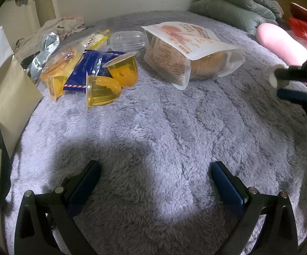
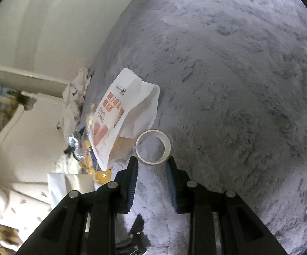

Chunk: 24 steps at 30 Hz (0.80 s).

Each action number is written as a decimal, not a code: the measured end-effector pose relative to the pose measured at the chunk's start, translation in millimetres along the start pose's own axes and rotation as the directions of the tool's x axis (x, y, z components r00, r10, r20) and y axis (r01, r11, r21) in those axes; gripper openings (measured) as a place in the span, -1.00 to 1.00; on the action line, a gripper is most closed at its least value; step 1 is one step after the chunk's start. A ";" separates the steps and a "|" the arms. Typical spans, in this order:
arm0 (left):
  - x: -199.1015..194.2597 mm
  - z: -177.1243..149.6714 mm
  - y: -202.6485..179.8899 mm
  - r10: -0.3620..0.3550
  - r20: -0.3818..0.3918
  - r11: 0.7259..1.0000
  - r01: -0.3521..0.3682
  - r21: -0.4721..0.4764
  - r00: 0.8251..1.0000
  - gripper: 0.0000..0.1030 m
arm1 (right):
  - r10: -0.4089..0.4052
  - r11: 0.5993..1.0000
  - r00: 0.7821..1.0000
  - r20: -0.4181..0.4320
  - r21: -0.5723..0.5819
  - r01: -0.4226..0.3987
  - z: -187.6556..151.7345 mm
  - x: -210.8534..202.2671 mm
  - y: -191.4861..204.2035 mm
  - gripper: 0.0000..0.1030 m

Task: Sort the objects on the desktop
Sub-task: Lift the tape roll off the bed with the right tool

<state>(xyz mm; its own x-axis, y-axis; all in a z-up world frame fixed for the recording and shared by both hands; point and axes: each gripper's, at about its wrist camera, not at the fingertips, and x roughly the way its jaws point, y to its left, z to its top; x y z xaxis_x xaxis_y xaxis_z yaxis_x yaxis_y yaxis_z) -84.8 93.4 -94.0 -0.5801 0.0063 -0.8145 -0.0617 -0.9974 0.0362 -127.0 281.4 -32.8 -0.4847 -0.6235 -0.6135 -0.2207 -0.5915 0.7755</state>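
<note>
My right gripper (image 2: 152, 159) is shut on a roll of clear tape (image 2: 153, 146), its blue pads pressing the roll's two sides above the grey fleece blanket (image 2: 238, 85). From the left wrist view, that right gripper (image 1: 285, 82) sits at the far right edge with the pale tape roll (image 1: 274, 77) in it. My left gripper (image 1: 156, 165) is open over bare blanket, nothing between its fingers. A white egg cake bag (image 1: 185, 48) lies at the centre back. To its left is a heap of snacks: orange jelly cups (image 1: 102, 91), a blue packet (image 1: 89, 68) and a clear plastic capsule (image 1: 128, 40).
A beige paper bag (image 1: 4, 89) stands at the left edge of the bed. Grey pillows (image 1: 234, 4) and a pink cushion (image 1: 280, 40) lie at the back right. Crumpled cloth (image 1: 64, 24) and a silver wrapper (image 1: 45, 48) sit behind the snack heap.
</note>
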 end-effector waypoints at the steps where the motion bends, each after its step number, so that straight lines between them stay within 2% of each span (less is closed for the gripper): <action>1: -0.5 -0.5 -0.4 0.000 0.000 1.000 0.000 0.000 1.000 0.99 | -0.002 1.000 1.000 -0.012 0.013 0.002 2.3 6.4 -0.9 -0.50; 6: -1.4 -1.7 -0.9 -0.002 0.000 1.000 0.002 -0.001 1.000 0.99 | -0.033 0.996 0.999 -0.037 0.077 0.036 11.5 13.0 -9.6 -0.24; 9: -1.3 -1.8 0.1 -0.003 0.000 1.000 0.003 -0.001 1.000 0.99 | -0.002 0.994 1.000 -0.025 0.108 0.004 13.6 9.8 -14.4 -0.24; 15: -1.8 -2.9 1.5 -0.003 0.000 1.000 0.003 0.001 1.000 0.99 | -0.005 0.990 1.000 -0.024 0.142 0.009 20.4 20.3 -19.4 -0.24; 16: -1.6 -2.8 2.1 -0.004 0.000 1.000 0.004 0.001 1.000 0.99 | 0.000 0.990 1.000 -0.019 0.140 0.003 22.8 22.9 -19.8 -0.25; 18: -1.6 -3.3 3.5 -0.004 0.000 1.000 0.004 0.002 1.000 0.99 | -0.010 0.991 1.000 -0.027 0.136 0.014 23.4 26.9 -21.3 -0.61; 21: -3.9 -4.4 2.4 0.003 0.001 1.000 -0.003 0.004 1.000 0.99 | 0.034 0.985 0.999 -0.021 0.172 -0.030 19.7 23.0 -28.0 -0.61; 24: -11.9 -5.7 3.1 0.017 0.024 1.000 -0.017 -0.011 1.000 0.98 | 0.037 0.987 0.999 0.002 0.155 -0.037 18.4 15.7 -26.0 -0.61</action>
<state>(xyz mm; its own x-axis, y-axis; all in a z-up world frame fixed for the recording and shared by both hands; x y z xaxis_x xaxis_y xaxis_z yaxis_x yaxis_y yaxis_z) -73.5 89.9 -87.4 -0.6002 -0.0089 -0.7998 -0.0428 -0.9982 0.0432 -144.4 296.5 -59.9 -0.4943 -0.6438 -0.5841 -0.3316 -0.4815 0.8113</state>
